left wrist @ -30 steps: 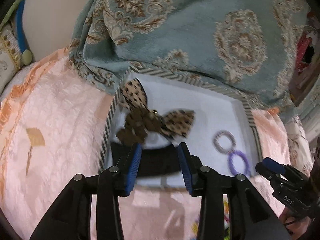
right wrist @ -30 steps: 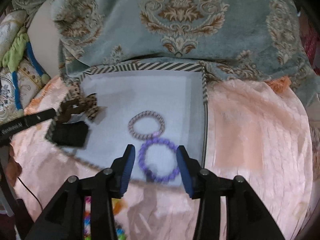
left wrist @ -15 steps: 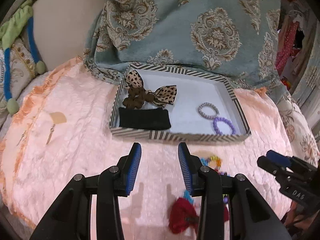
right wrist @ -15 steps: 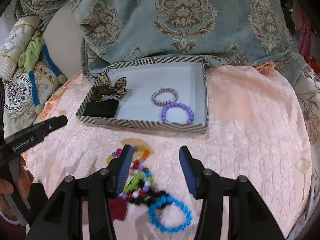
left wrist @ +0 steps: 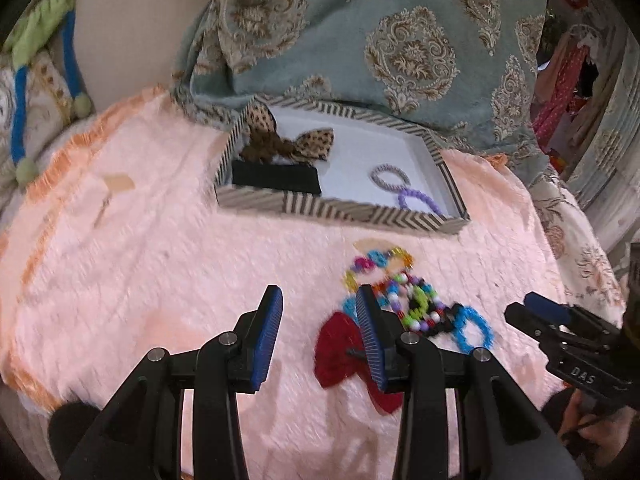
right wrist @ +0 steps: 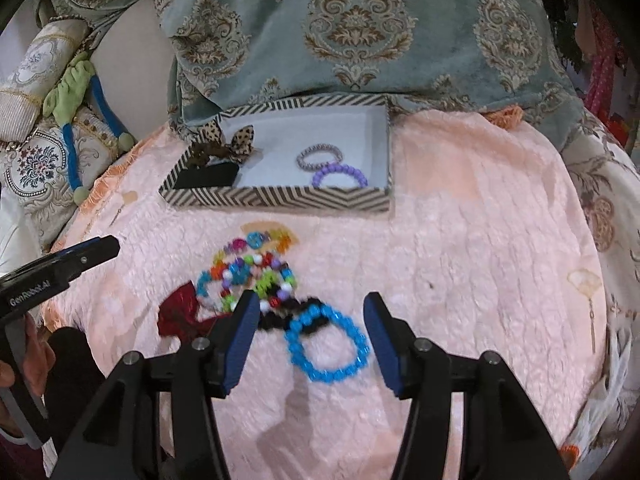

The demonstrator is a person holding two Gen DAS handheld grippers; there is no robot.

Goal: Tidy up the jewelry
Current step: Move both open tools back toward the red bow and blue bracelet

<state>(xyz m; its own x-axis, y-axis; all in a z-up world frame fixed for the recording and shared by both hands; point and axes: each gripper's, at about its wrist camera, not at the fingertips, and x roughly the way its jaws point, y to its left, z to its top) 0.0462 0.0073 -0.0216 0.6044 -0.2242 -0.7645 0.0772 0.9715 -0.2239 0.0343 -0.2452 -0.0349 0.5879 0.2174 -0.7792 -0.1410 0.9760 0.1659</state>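
The blue beaded bracelet (right wrist: 326,343) lies flat on the pink bedspread (right wrist: 472,264), at the near edge of a tangled pile of bright bead bracelets (right wrist: 256,272), touching a black piece there. It looks light, stretchy and apt to roll, so I would pinch across its free near-right arc, away from the tangle. My right gripper (right wrist: 310,334) hovers over it, fingers wide apart. My left gripper (left wrist: 318,332) is also spread and empty, beside the red bow (left wrist: 340,350). The striped tray (right wrist: 280,197) waits beyond.

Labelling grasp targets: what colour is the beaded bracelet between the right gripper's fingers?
Bright blue beaded bracelet, clearest in the right wrist view.
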